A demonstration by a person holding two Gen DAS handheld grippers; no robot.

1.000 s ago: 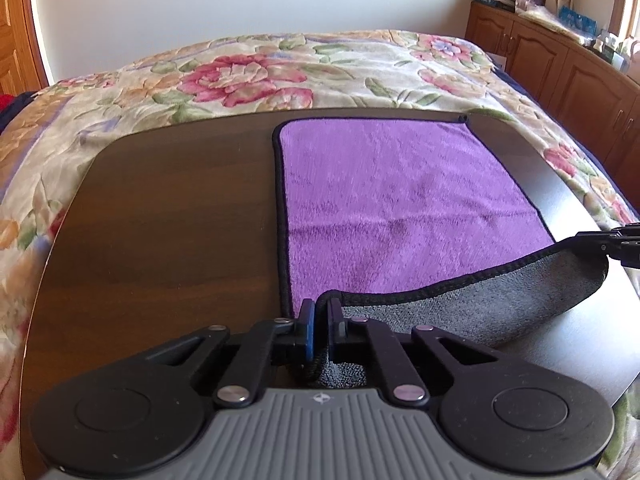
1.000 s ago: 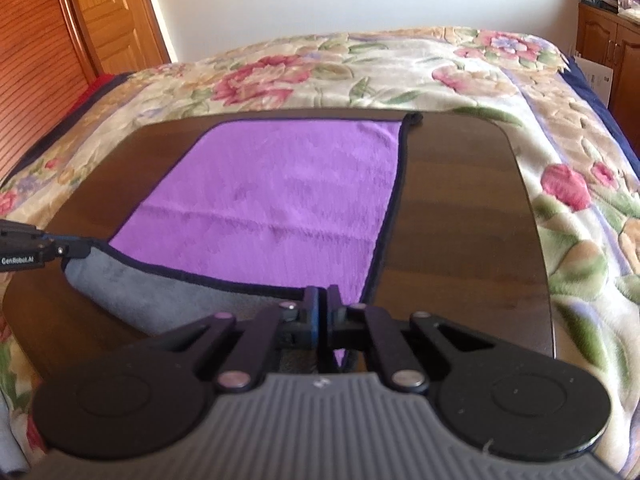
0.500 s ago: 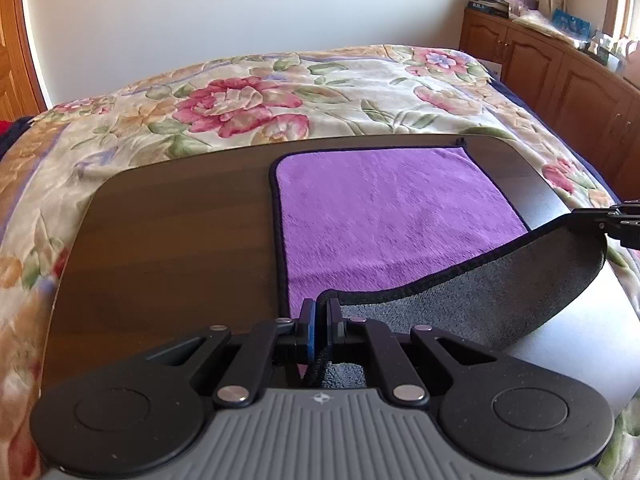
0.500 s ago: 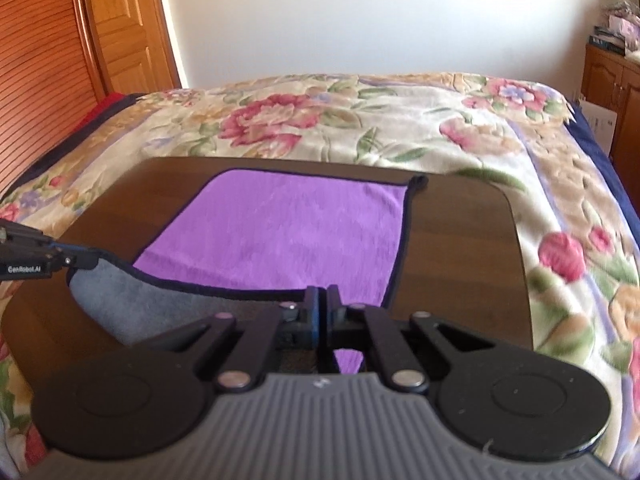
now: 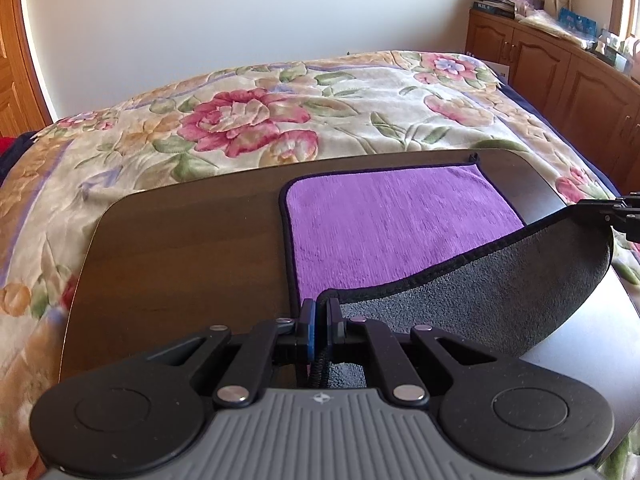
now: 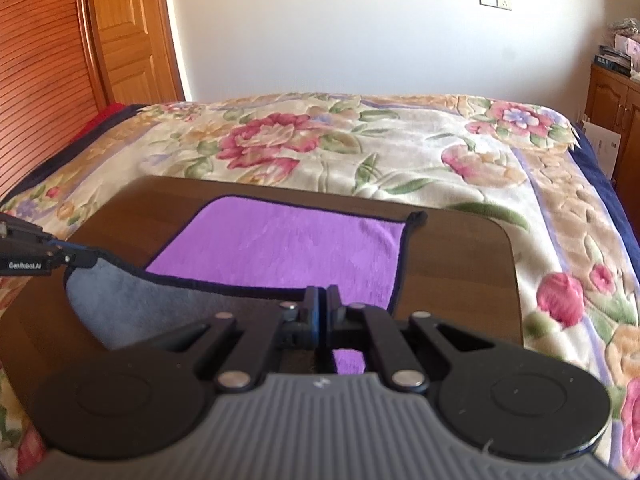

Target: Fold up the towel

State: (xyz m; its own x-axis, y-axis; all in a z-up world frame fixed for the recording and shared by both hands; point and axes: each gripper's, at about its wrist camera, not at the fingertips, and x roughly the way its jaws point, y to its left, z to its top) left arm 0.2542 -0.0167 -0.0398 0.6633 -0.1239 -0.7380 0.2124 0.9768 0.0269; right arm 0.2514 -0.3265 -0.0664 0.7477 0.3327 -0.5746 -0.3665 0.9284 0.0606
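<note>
A purple towel [image 5: 384, 224] with a black hem and grey underside lies on a dark wooden table [image 5: 180, 248]; it also shows in the right wrist view [image 6: 288, 252]. My left gripper [image 5: 320, 308] is shut on the towel's near left corner. My right gripper [image 6: 321, 296] is shut on its near right corner. Both corners are lifted, so the near edge hangs between them with the grey underside [image 5: 500, 300] facing me. The far half lies flat on the table. Each gripper shows at the edge of the other's view.
The table [image 6: 460, 264] rests on a bed with a floral blanket [image 5: 248, 116]. Wooden cabinets [image 5: 560, 80] with clutter on top stand at the right. A wooden door [image 6: 128, 32] and slatted wardrobe stand at the left. A white wall is behind.
Both grippers have risen and moved forward with the towel's near corners. More of the grey underside is lifted off the table, and less purple shows.
</note>
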